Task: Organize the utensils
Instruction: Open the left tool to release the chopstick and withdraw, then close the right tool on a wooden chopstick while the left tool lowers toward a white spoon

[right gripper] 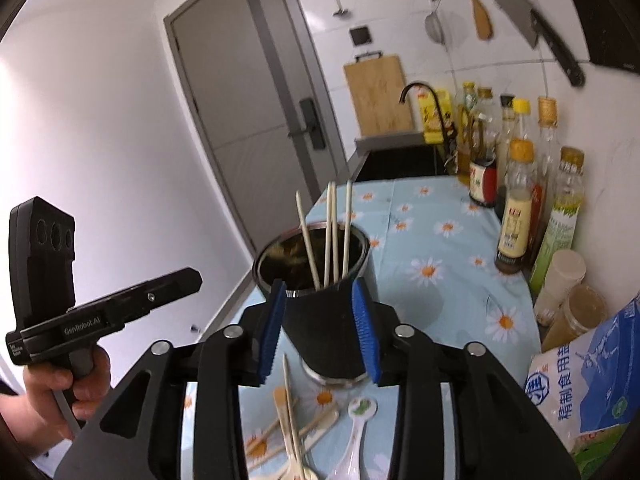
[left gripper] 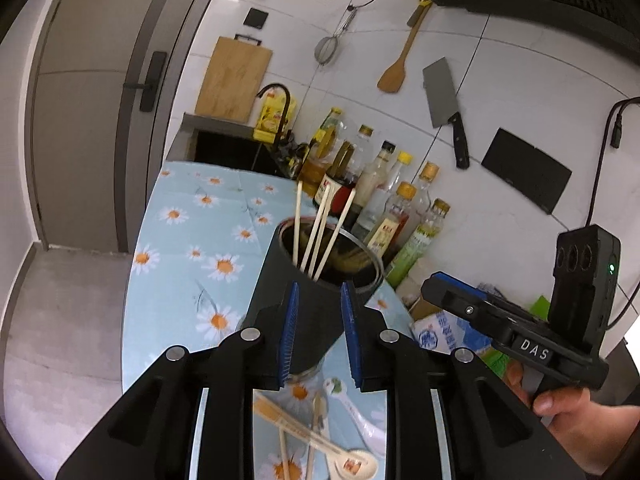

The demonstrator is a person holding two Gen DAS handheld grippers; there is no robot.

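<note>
A black utensil holder with a steel rim stands on the daisy tablecloth, with several wooden chopsticks upright in it. It also shows in the right wrist view. My left gripper is open, its blue pads on either side of the holder, not pressing it. My right gripper is open too, framing the same holder. Loose chopsticks and a white ceramic spoon lie on the cloth just in front of the holder. A second spoon lies nearer.
Several oil and sauce bottles line the wall at the right. A blue salt bag and jars stand at the near right. A sink with a black tap is beyond the cloth. The counter edge drops off at the left.
</note>
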